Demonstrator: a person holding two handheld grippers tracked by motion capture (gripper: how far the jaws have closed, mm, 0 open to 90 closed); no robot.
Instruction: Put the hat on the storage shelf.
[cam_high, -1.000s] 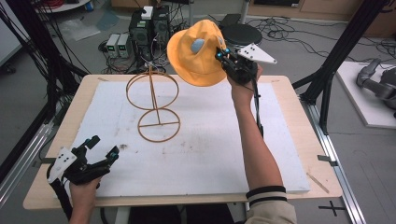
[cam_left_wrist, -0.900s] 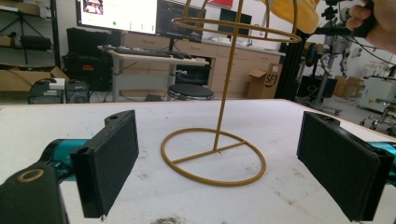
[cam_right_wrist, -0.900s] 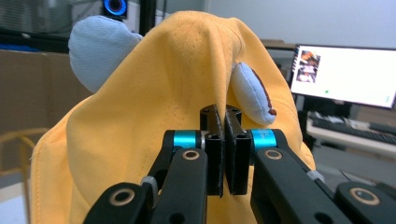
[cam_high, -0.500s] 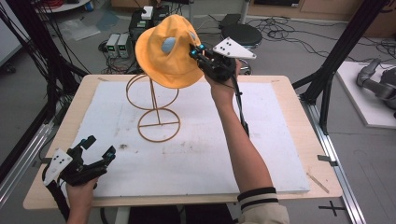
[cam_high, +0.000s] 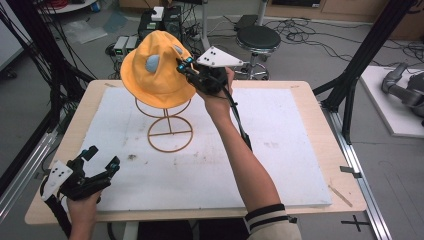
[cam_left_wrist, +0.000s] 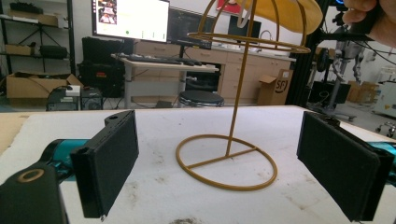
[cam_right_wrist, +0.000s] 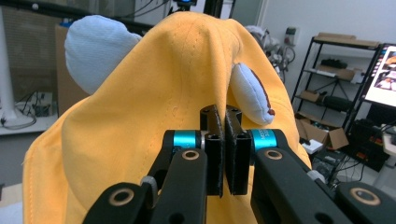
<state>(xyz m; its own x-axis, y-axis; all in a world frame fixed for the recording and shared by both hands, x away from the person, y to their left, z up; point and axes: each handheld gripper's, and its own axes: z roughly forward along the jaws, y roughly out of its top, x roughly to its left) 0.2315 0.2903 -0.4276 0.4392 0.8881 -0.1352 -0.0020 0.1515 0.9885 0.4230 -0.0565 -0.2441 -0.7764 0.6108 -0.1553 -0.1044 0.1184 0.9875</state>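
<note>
Hanging directly over the gold wire hat stand (cam_high: 167, 120) at the table's far left: soft yellow cloth hat with pale ears (cam_high: 152, 70), pinched in the fully closed right gripper (cam_high: 186, 66). Resting near-left, gaping empty: left gripper (cam_high: 100, 162).

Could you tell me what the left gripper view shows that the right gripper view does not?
Left gripper view alone: the wire hat stand, with its ring base on the white table top, framed by the left gripper, jaws wide apart and holding nothing. Right gripper view alone: the right gripper pinching a fold of fabric between closed jaws, and the two pale padded ears. Both share the yellow hat.
</note>
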